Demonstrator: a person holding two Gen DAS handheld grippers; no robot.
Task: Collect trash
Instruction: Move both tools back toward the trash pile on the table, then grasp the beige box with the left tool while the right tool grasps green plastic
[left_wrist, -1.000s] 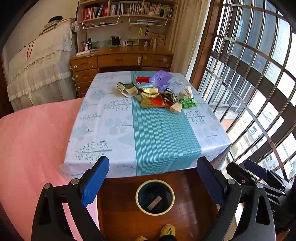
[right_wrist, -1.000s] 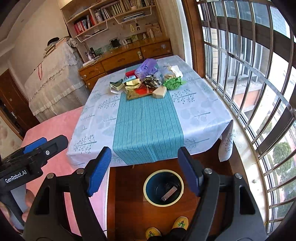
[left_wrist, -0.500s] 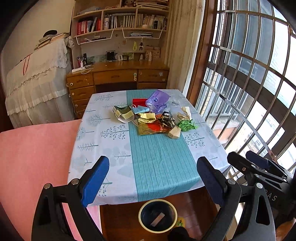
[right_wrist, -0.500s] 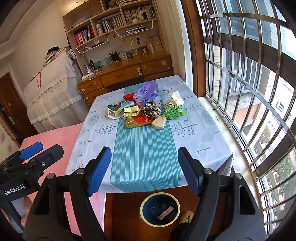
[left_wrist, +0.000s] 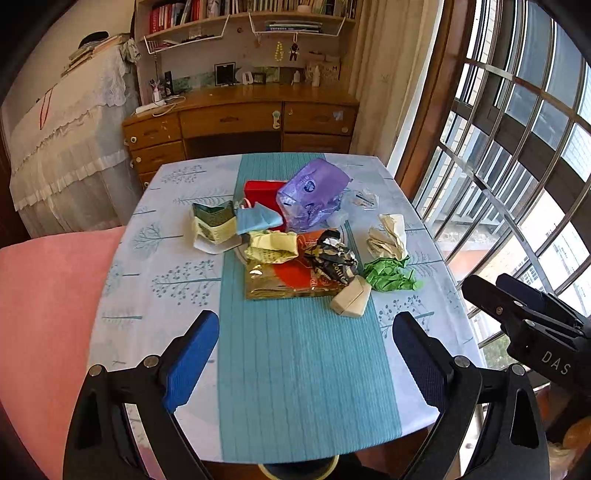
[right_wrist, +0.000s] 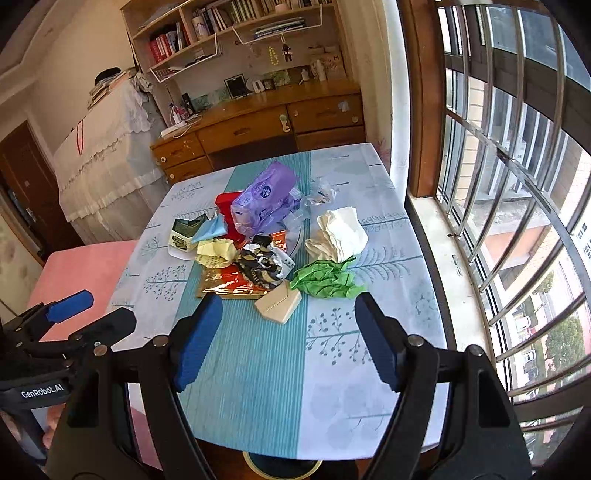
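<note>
The left tongs (left_wrist: 301, 354) and the right tongs (right_wrist: 286, 336) are both wide open and hold nothing, ready to grab. Both hang over the near end of the surface (left_wrist: 295, 387). Ahead of them the trash sits in 1 heap. Closest to the right tongs is a stiff tan carton (right_wrist: 277, 305). Next to it lies crinkly green paper (right_wrist: 325, 282). Farther off are a shiny gold wrapper (left_wrist: 284, 280) and a soft purple bag (left_wrist: 312, 192). The bin (right_wrist: 280, 467) peeks out under the near edge, so I think trash gets dropped there.
</note>
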